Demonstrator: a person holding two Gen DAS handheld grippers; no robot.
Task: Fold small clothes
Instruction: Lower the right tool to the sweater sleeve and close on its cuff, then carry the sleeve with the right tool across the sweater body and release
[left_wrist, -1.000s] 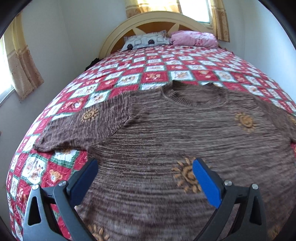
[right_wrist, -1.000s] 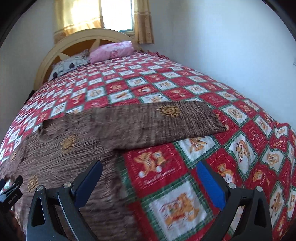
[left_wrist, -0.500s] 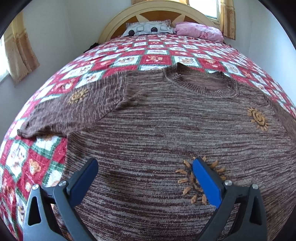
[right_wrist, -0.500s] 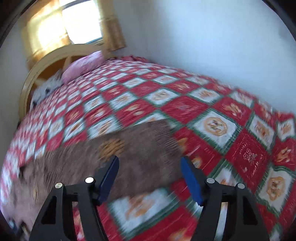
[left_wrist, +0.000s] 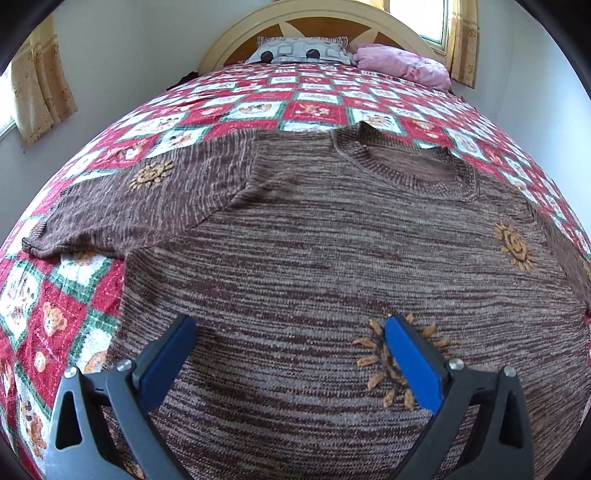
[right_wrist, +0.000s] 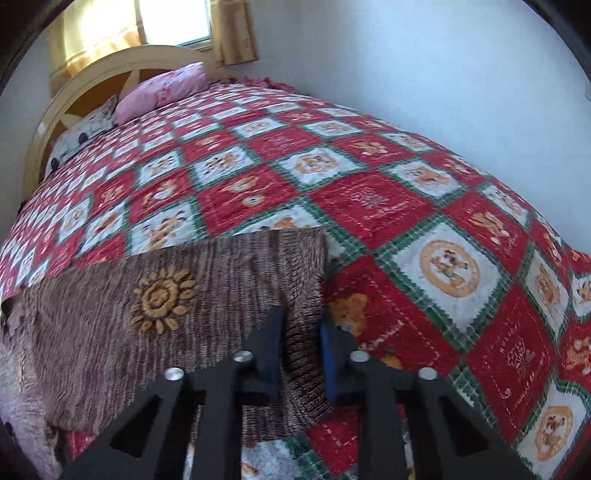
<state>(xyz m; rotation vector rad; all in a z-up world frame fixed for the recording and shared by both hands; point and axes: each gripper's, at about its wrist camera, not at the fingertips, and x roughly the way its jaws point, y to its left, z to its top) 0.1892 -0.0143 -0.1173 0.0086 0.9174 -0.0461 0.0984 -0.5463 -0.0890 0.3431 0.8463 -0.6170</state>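
A brown knit sweater (left_wrist: 332, 251) with orange sun motifs lies flat, front up, on the bed, its collar toward the headboard. Its left sleeve (left_wrist: 122, 206) is spread out to the side. My left gripper (left_wrist: 290, 328) is open and empty, low over the sweater's lower body. In the right wrist view the right sleeve (right_wrist: 177, 302) lies on the quilt. My right gripper (right_wrist: 301, 325) has closed on the sleeve's cuff end (right_wrist: 303, 354), with the knit pinched between its pads.
The bed is covered by a red, green and white patchwork quilt (right_wrist: 369, 206). A grey patterned pillow (left_wrist: 299, 50) and a pink pillow (left_wrist: 402, 64) lie by the cream headboard (left_wrist: 317, 18). White walls stand close on the right side (right_wrist: 424, 55).
My right gripper swung over to the right sleeve's end and closed on the cuff. My left gripper moved a little forward over the sweater body and stayed open.
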